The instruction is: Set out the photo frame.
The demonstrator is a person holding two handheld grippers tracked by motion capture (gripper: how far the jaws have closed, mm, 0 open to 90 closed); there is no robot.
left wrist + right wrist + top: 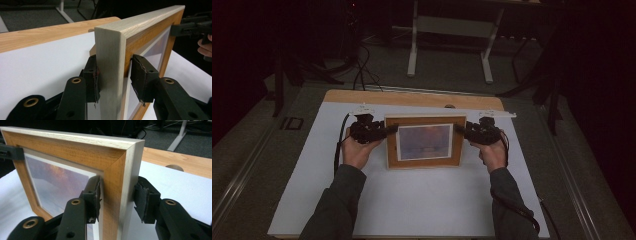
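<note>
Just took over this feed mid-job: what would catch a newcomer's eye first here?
A wooden picture frame with a pale purple-orange picture stands upright mid-sheet on the white sheet that covers the wooden table. The left gripper straddles its left edge and the right gripper its right edge. In each gripper view one pad lies against the frame while the other pad stands just off it.

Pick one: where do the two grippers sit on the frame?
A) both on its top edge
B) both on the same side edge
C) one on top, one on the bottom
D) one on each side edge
D: in the high view the left gripper straddles the left side edge of the frame and the right gripper its right side edge, with the frame standing on the table.
</note>
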